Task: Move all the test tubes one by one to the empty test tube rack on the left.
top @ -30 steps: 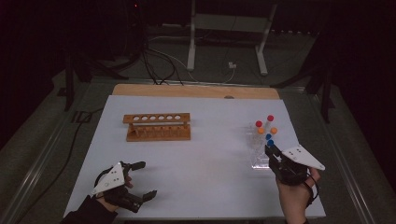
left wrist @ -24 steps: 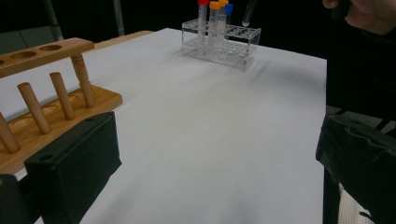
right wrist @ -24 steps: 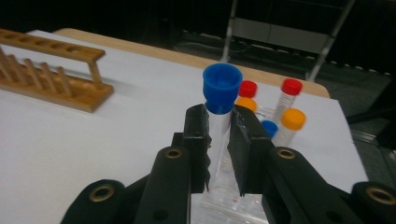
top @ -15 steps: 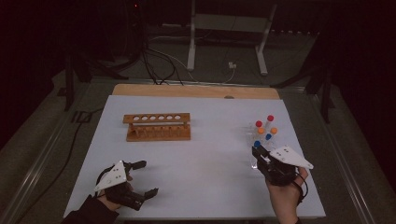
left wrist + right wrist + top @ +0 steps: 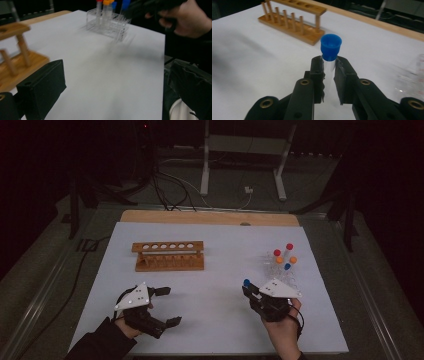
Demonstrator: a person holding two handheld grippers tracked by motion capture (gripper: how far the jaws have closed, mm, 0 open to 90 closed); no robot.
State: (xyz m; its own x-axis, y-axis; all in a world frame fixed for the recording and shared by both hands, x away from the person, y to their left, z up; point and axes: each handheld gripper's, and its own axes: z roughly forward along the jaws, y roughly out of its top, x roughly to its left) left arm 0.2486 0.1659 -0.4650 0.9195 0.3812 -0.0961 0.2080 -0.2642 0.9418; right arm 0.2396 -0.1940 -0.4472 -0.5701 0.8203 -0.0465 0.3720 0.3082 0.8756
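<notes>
The right gripper (image 5: 329,68) pinches a blue-capped tube (image 5: 331,48) just under the cap, held off the table at about five o'clock. Likely light, slick and breakable, so that high grip suits it. The left gripper (image 5: 159,306), at seven o'clock, stands spread. The high view adds the wooden rack (image 5: 169,255) at eleven o'clock and the clear rack (image 5: 280,267) at three o'clock.
</notes>
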